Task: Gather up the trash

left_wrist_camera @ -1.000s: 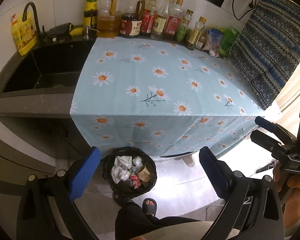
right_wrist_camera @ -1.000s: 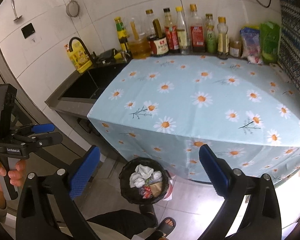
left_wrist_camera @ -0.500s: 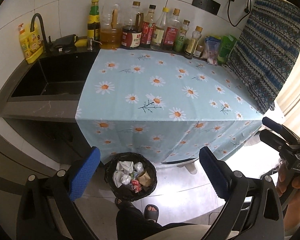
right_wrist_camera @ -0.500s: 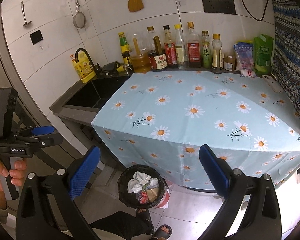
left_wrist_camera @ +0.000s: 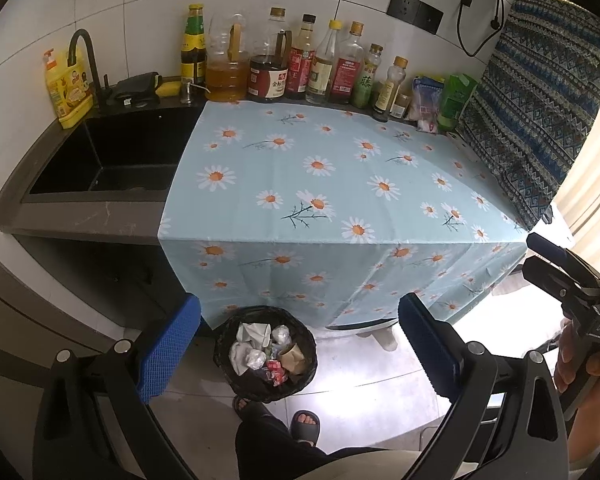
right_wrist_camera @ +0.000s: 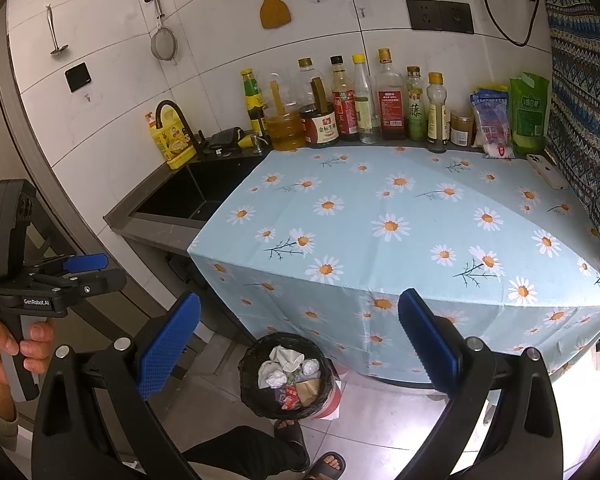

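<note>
Daisy-cloth counter (left_wrist_camera: 340,168) bare of litter; bin (left_wrist_camera: 265,354) at its front edge, full. Left gripper (left_wrist_camera: 300,344), right gripper (right_wrist_camera: 300,340): both held back, jaws spread, empty.

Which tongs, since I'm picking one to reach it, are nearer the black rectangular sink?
Left. The left tongs hang in front of the counter's end with the black rectangular sink. The right tongs hang further right, off the opposite end of the daisy-print blue tablecloth.
</note>
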{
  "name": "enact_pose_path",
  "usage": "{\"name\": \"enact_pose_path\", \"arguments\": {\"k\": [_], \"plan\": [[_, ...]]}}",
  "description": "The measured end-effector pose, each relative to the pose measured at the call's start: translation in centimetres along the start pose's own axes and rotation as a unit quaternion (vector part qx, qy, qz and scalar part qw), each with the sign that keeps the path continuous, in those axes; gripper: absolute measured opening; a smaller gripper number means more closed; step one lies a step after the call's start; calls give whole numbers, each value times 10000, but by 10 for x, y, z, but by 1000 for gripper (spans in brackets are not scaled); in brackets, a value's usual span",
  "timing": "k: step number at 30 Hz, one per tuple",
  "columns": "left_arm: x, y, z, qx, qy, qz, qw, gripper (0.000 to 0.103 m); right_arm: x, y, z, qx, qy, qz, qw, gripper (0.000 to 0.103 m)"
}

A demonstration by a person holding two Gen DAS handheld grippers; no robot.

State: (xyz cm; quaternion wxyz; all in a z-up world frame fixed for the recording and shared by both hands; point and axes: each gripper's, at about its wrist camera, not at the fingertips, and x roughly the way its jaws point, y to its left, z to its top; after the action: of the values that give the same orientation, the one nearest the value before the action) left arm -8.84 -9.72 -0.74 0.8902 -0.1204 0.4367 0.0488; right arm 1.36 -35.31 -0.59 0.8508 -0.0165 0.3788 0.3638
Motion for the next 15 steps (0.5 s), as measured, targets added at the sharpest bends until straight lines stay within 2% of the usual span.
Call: {"name": "enact_pose_path", "arguments": {"k": [15], "plan": [[-2,3,-1,23,-34,20,10000,96,0,3,1,-39,-24,28,10000,98]]}}
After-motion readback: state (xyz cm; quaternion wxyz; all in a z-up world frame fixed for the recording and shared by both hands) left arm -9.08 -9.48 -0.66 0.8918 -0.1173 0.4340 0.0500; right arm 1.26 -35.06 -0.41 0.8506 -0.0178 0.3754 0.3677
